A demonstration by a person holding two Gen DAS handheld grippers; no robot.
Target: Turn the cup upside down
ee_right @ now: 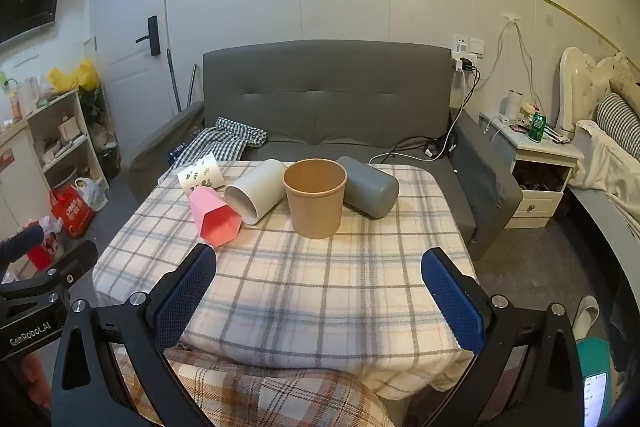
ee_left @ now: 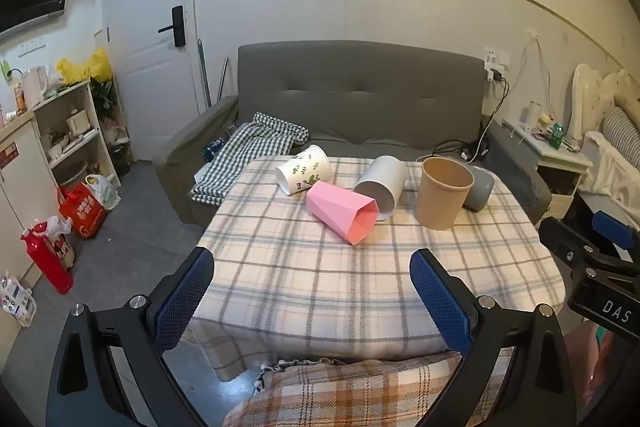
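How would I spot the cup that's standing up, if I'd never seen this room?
Find the grey sofa; before it stands a table in a plaid cloth. The brown paper cup there is the only one upright, mouth up; its neighbours lie on their sides.

Grey cup (ee_left: 478, 191) mostly hidden behind brown cup (ee_left: 442, 194); mouth unseen.

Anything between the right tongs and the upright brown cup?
Nothing visible. Only bare plaid cloth lies between the open right tongs and the brown cup. The white cup and grey cup lie close on either side of it.
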